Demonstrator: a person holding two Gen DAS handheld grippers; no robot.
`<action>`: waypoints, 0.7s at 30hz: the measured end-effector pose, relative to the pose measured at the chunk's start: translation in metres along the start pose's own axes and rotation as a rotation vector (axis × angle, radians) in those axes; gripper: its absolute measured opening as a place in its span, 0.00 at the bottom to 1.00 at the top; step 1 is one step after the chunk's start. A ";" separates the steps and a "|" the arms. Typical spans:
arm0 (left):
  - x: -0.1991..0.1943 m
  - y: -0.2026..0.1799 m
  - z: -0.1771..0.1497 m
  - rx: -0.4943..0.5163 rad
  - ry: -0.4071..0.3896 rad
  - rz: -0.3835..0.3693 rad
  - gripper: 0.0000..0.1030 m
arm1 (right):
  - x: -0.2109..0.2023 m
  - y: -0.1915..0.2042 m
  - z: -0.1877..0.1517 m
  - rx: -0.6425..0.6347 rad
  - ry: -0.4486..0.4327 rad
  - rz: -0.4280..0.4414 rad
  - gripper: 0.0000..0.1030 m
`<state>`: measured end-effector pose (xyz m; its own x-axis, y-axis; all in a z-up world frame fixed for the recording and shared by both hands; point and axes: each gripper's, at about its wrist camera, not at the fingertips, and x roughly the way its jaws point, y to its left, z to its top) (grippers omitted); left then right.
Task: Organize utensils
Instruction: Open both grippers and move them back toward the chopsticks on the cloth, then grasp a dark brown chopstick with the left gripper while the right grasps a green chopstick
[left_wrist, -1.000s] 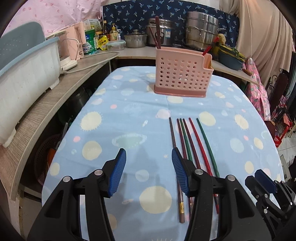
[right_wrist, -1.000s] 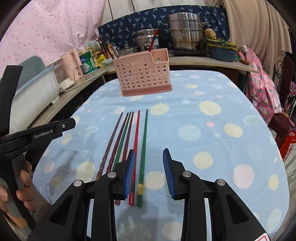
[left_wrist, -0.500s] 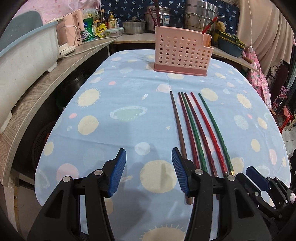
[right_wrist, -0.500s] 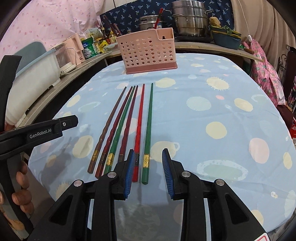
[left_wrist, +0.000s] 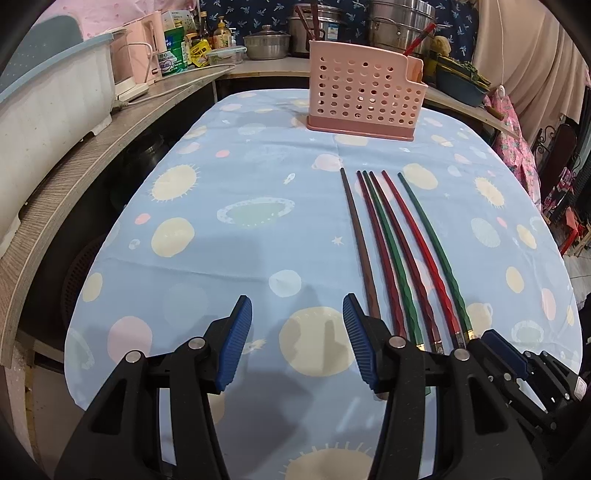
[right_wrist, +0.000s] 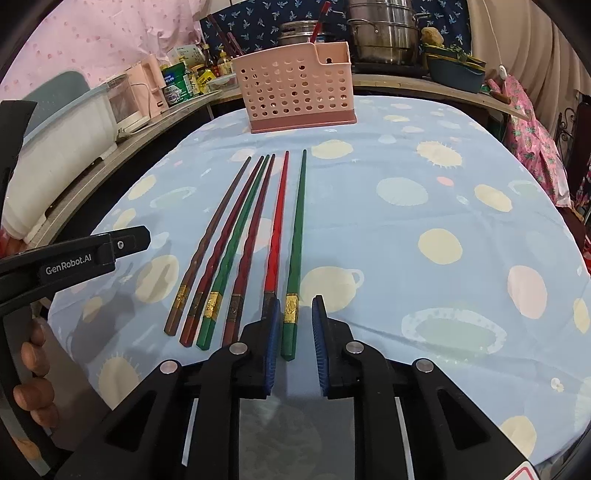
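Several chopsticks lie side by side on the blue tablecloth (right_wrist: 406, 229), pointing at a pink perforated utensil holder (right_wrist: 295, 98) at the far end; the holder also shows in the left wrist view (left_wrist: 364, 103). The rightmost is a green chopstick (right_wrist: 295, 254), left of it a red one (right_wrist: 276, 229), then dark red, green and brown ones (right_wrist: 221, 243). My right gripper (right_wrist: 293, 332) is open, its blue pads either side of the green chopstick's thick end, not clamped. My left gripper (left_wrist: 297, 343) is open and empty, left of the chopsticks (left_wrist: 399, 254).
A curved wooden counter (left_wrist: 74, 173) runs along the left with a white and blue tub (left_wrist: 48, 96), a pink appliance and bottles. Steel pots (right_wrist: 380, 33) stand behind the holder. Pink floral cloth (right_wrist: 532, 122) hangs at the right past the table edge.
Both grippers have drawn back toward the near table edge. The right gripper's pads now straddle the thick end of the rightmost green chopstick.
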<state>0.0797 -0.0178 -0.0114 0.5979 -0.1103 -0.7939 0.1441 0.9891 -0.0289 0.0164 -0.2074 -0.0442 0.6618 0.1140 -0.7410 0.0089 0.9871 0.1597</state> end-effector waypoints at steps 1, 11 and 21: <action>0.000 0.000 0.000 0.000 0.000 0.000 0.47 | 0.001 0.000 0.000 0.001 0.003 0.000 0.14; -0.001 -0.006 -0.003 0.011 0.006 -0.016 0.53 | 0.002 -0.004 -0.002 -0.005 -0.001 -0.019 0.07; -0.001 -0.019 -0.014 0.032 0.031 -0.055 0.56 | 0.001 -0.007 -0.004 0.004 -0.004 -0.018 0.07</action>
<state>0.0654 -0.0349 -0.0184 0.5641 -0.1604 -0.8100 0.2011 0.9781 -0.0536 0.0141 -0.2138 -0.0483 0.6643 0.0960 -0.7413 0.0239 0.9885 0.1494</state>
